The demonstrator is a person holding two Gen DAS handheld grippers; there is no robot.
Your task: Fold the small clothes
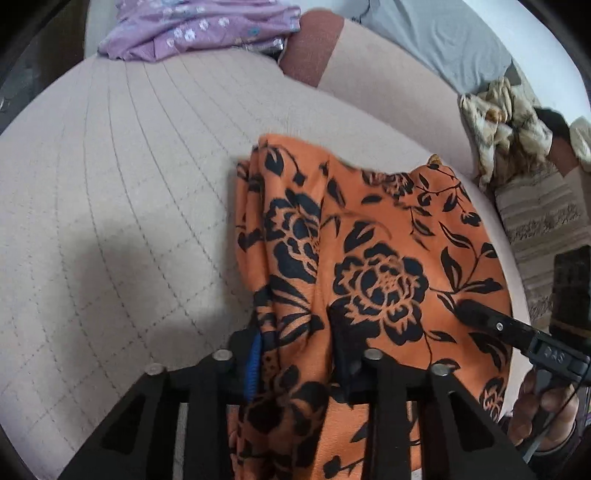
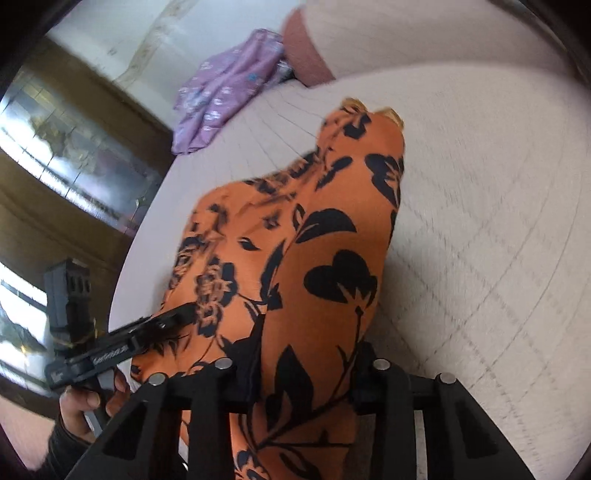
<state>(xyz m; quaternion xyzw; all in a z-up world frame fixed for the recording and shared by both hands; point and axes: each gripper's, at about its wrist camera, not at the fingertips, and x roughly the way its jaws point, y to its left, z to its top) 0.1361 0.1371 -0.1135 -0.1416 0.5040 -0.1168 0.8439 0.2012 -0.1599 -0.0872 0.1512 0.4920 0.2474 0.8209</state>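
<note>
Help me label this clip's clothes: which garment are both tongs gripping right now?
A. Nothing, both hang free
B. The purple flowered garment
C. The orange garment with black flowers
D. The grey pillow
C: the orange garment with black flowers runs between the fingers of the left tongs and of the right tongs, while the purple flowered garment lies apart at the far end of the quilted surface.

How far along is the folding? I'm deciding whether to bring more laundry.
Done: nothing looks neatly folded yet. In hand: the orange floral garment is bunched on the quilted bed cover, with the left gripper and right gripper each shut on a fold of it. Left: folding it, then the crumpled purple floral garment.
</note>
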